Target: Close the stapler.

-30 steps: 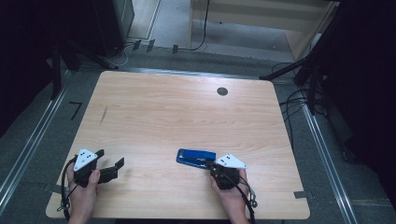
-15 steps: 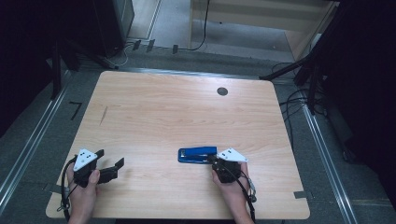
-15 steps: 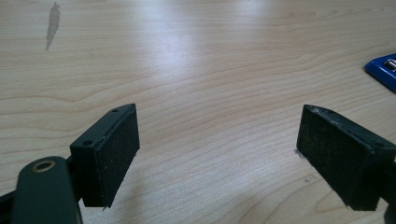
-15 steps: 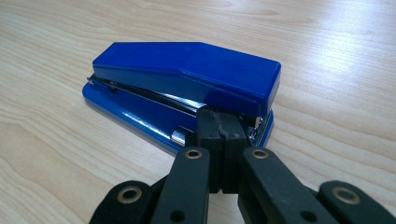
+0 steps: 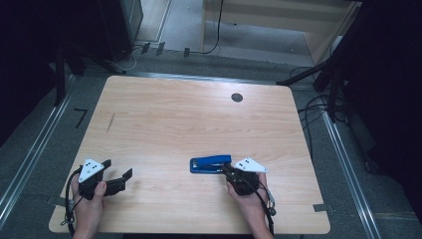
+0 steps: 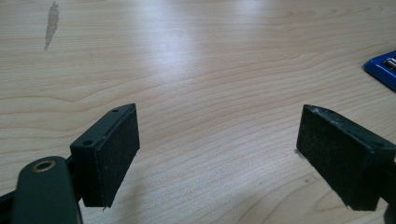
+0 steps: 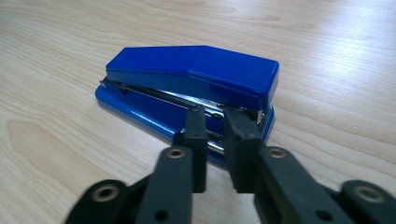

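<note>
A blue stapler (image 5: 210,163) lies flat on the wooden table (image 5: 199,114), near the front edge and right of centre. My right gripper (image 5: 225,168) points at its right end. In the right gripper view the stapler (image 7: 191,74) lies crosswise just past my right gripper (image 7: 215,116). Its jaws have just been opening and stand a narrow slit apart with nothing between them, their tips at the stapler's near side. My left gripper (image 5: 119,168) rests at the front left, open wide and empty. In the left gripper view my left gripper (image 6: 219,149) faces bare wood, with a corner of the stapler (image 6: 383,67) at the right edge.
A round dark grommet (image 5: 237,97) sits near the table's far edge. A thin dark smear (image 5: 110,123) marks the wood at the left. Cables (image 5: 318,107) trail on the floor beyond the table's right side. Metal rails (image 5: 30,159) run along both sides.
The right gripper has shifted slightly to the right and away from me. The stapler's right end has swung a little farther from me. The left gripper has kept still.
</note>
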A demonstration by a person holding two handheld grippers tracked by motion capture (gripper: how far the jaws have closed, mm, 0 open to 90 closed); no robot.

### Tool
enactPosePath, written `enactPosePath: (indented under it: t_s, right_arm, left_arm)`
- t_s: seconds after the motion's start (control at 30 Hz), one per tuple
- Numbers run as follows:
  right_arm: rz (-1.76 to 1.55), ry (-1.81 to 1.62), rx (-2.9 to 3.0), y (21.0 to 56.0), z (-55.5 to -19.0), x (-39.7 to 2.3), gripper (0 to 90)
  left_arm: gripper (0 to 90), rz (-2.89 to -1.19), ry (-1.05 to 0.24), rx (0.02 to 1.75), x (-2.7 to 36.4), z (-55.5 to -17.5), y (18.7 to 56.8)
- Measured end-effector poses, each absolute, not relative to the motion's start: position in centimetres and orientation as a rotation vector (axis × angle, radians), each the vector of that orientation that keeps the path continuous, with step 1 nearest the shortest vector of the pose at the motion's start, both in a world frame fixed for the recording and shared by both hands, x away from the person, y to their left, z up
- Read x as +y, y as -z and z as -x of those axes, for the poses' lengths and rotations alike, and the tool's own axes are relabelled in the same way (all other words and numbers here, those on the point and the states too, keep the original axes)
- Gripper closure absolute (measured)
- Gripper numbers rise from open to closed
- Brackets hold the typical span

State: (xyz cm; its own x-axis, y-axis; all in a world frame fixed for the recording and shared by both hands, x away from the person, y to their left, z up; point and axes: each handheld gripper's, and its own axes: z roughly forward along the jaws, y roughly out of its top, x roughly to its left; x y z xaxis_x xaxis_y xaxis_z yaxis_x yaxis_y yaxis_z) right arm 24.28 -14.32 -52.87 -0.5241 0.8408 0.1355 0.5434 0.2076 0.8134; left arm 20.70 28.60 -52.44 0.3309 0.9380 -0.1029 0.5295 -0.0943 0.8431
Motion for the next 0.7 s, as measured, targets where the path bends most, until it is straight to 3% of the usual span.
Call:
enactPosePath:
  t_s: [0.13, 0.3, 0.7]
  right_arm:
    - [-1.283, -1.265, 2.142, 52.4, -24.0, -15.0, 65.6]
    - [-1.232, -1.306, 2.089, 51.5, -23.8, -16.0, 38.8]
    - [-1.281, -1.251, 2.013, 50.7, -23.3, -18.8, 8.0]
  left_arm:
    - [13.4, -1.751, -0.608, 1.316, 28.6, -20.7, 52.4]
    - [13.4, -1.751, -0.609, 1.317, 28.6, -20.7, 52.4]
    - [13.4, -1.751, -0.608, 1.315, 28.6, -20.7, 52.4]
